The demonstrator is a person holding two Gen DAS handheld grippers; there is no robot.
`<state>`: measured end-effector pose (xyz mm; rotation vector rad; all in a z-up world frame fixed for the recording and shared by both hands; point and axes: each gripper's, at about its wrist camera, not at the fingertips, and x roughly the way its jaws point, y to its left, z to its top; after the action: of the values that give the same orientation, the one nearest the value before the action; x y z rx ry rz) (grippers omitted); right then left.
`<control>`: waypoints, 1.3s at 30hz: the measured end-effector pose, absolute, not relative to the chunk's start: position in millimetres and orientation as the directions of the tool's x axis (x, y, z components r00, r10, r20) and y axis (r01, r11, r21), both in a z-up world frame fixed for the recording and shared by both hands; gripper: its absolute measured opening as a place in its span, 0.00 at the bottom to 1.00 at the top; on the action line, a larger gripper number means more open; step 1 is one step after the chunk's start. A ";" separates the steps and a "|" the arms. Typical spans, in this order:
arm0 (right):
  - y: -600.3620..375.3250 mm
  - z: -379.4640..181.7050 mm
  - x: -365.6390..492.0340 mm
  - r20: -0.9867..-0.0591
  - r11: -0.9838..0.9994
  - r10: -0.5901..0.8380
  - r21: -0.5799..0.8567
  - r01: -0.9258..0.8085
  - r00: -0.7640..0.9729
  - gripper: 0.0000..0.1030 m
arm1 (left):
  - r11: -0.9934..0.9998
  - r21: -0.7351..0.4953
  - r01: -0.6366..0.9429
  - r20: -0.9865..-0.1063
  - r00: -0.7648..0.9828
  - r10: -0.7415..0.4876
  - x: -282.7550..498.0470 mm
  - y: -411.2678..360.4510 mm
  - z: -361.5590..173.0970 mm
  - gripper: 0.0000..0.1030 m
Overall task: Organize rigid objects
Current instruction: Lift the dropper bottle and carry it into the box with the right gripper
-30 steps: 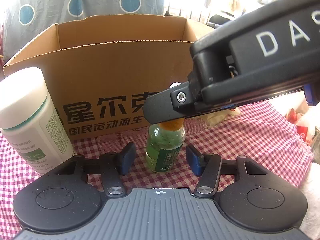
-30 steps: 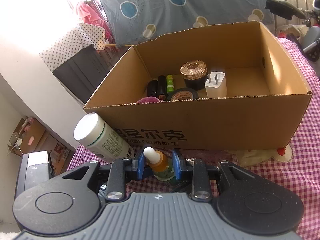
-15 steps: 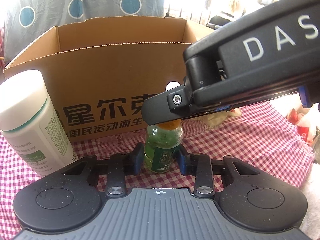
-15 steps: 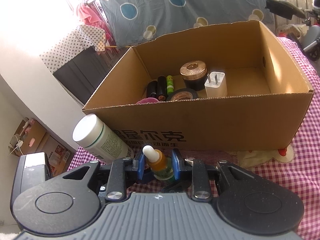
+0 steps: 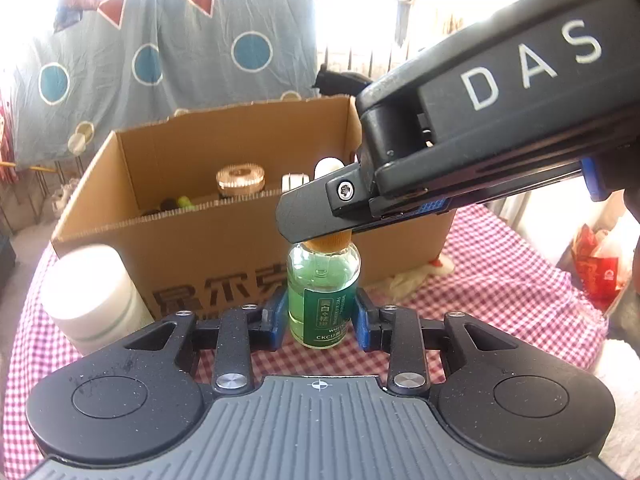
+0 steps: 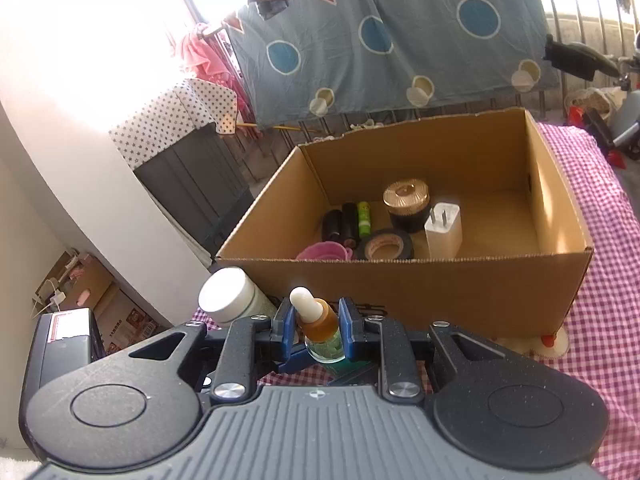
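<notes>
left wrist view, entry one: dropper bottle (image 5: 323,294), green liquid, amber collar, white bulb. you hold it at two places. your left gripper (image 5: 320,314) has just been closing and its blue pads now press the glass body low down; your right gripper (image 6: 318,326) has just been closing too, and its pads clamp the amber neck under the bulb. the bottle stands upright, just in front of the box (image 6: 420,292), outside it, close above the checked cloth (image 5: 500,292); whether its base touches the cloth you cannot tell.

entry two, already in the box, seen from the right wrist view: gold-lidded jar (image 6: 407,206), white plug (image 6: 443,230) beside it, tape roll (image 6: 386,245) by the near wall, pink cup (image 6: 325,251), dark tubes (image 6: 340,222) and a green tube (image 6: 364,214) toward the left wall. the right half of the box floor is bare.

entry three, still outside: white jar (image 5: 92,292), standing left of the bottle against the front wall of the box.

judgement: most of the sorting looks done. two items remain, the bottle in your grip and the white jar. the bottle must clear the near wall before it goes in.
</notes>
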<state>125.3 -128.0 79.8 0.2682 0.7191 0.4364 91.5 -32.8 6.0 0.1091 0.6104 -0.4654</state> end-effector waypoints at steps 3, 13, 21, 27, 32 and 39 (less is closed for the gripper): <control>-134.7 106.1 125.4 -0.532 0.865 0.493 0.380 -0.326 0.689 0.24 | 0.885 -0.034 0.465 -0.541 0.736 -0.408 94.4 -33.7 33.5 0.31; -171.2 154.6 179.6 -0.508 0.872 0.481 0.365 -0.327 0.715 0.24 | 0.856 -0.096 0.508 -0.530 0.702 -0.476 157.4 -69.0 77.3 0.31; -212.1 120.2 257.5 -0.602 0.890 0.443 0.387 -0.243 0.664 0.25 | 0.842 -0.207 0.499 -0.645 0.578 -0.501 232.1 -106.6 48.5 0.30; -236.2 90.0 294.1 -0.641 0.888 0.442 0.412 -0.205 0.628 0.25 | 0.845 -0.229 0.483 -0.716 0.504 -0.482 263.1 -123.4 30.3 0.30; -243.6 73.4 309.3 -0.663 0.889 0.441 0.413 -0.195 0.605 0.25 | 0.853 -0.271 0.446 -0.770 0.431 -0.470 281.7 -127.5 20.5 0.31; -244.5 58.0 314.2 -0.692 0.898 0.429 0.394 -0.194 0.581 0.25 | 0.863 -0.292 0.413 -0.796 0.394 -0.459 288.7 -123.7 16.0 0.32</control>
<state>314.1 -244.5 58.0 0.2907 0.8799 0.3699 288.7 -123.7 16.0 -0.0498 1.0261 -0.5530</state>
